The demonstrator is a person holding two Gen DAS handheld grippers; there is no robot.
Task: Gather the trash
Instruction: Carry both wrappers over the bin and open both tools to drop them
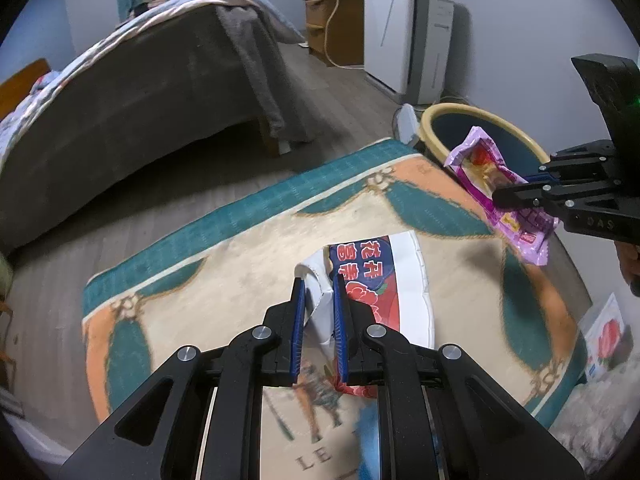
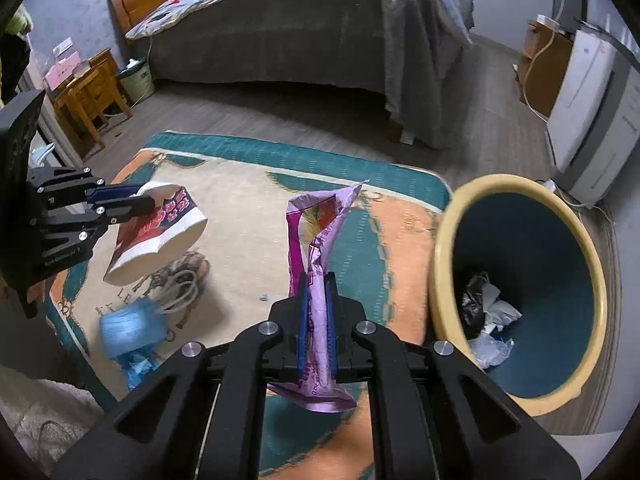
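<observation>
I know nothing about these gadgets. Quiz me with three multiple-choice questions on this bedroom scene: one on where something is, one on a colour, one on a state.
1. Where is the bin?
A. on the bed
B. on the floor by the rug's edge
C. on the nightstand

2. What colour is the wrapper in the right hand-held gripper?
A. purple
B. green
C. black

3. The left hand-held gripper is:
A. open, empty
B. lying on the rug
C. shut on a paper cup

Answers:
1 B, it stands beside the rug.
2 A, purple foil shows.
3 C, the pads pinch the cup.
</observation>
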